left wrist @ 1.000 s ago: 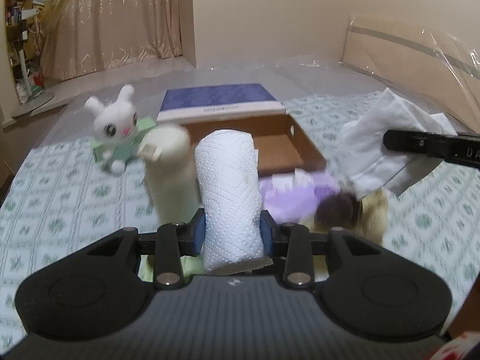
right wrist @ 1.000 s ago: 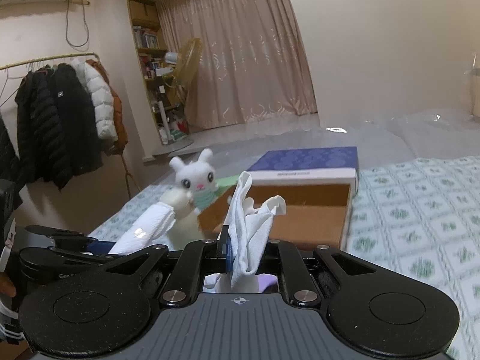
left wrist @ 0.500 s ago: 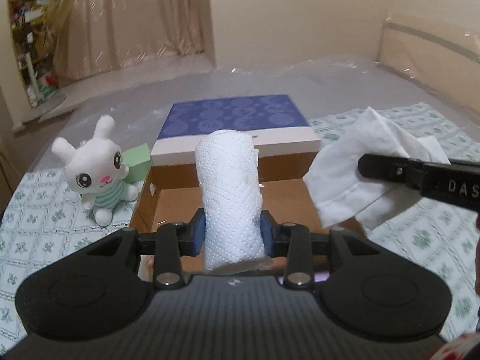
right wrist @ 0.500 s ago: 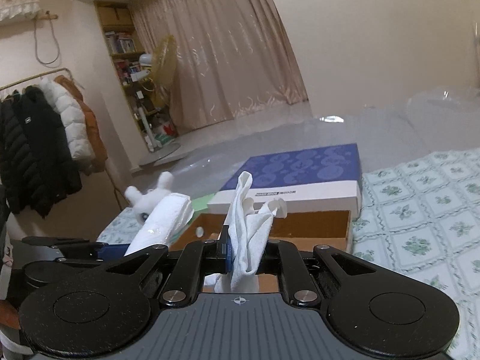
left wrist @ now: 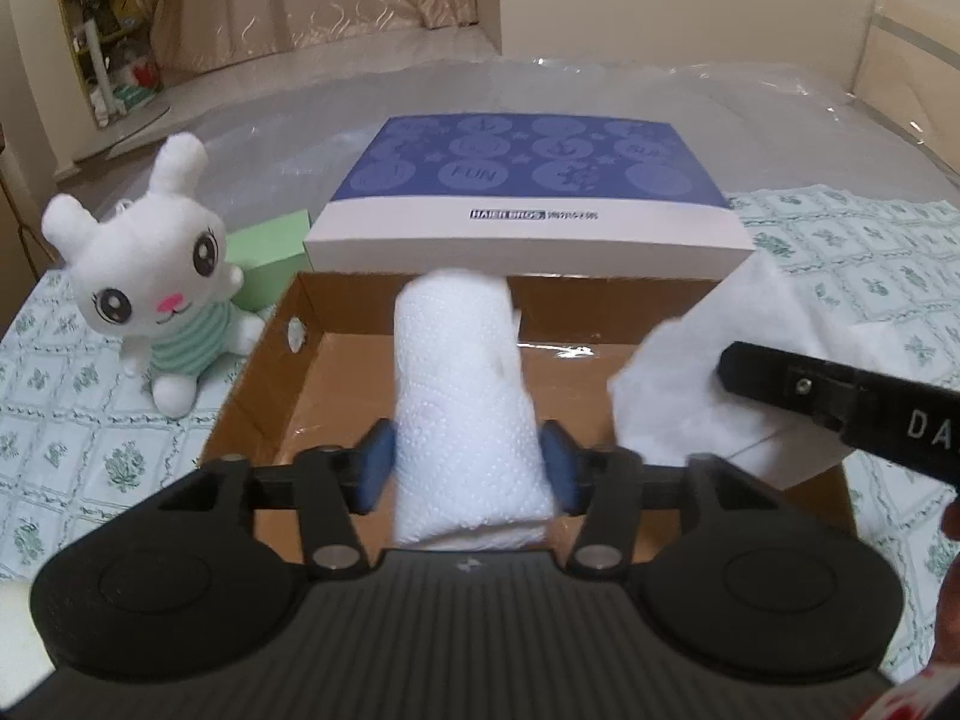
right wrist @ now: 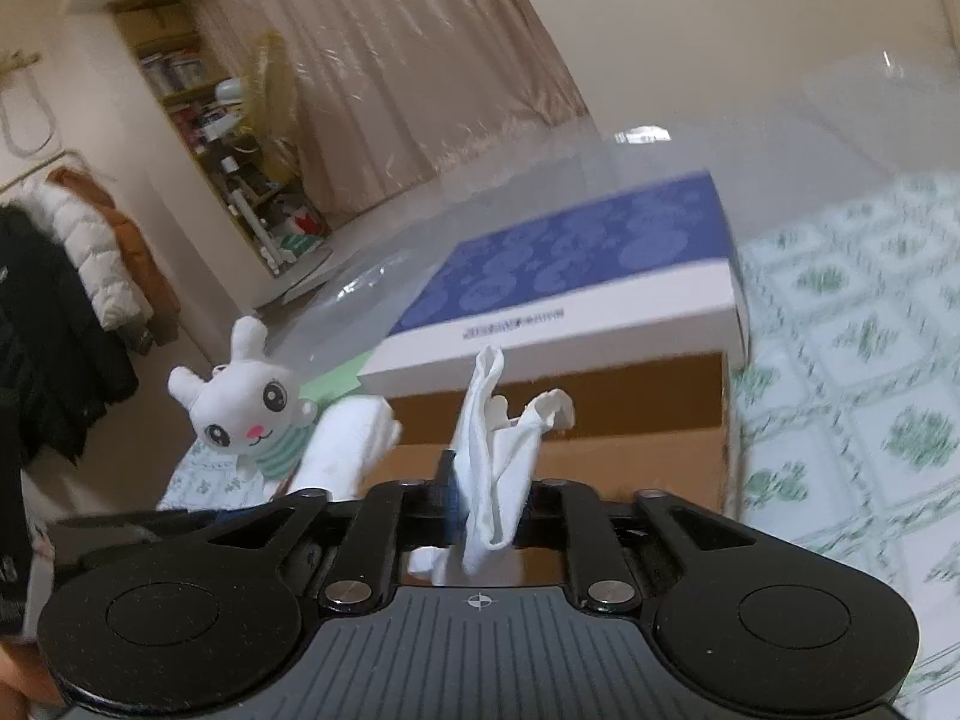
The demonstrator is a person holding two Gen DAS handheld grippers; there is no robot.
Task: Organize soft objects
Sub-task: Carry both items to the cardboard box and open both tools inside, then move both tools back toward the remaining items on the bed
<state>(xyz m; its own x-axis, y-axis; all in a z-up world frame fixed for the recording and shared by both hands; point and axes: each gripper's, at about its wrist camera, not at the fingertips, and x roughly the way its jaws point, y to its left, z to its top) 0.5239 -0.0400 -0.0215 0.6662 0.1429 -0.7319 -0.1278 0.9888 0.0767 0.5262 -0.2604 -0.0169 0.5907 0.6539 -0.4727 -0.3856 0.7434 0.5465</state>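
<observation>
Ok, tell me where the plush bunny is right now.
In the left wrist view the plush bunny sits on the patterned bedsheet, left of the open cardboard box and touching the green block behind it.

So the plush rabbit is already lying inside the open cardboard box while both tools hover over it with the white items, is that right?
Not quite: the plush rabbit sits outside the cardboard box, beside its left wall on the patterned sheet, as the left wrist view shows. The rest stands.
</observation>
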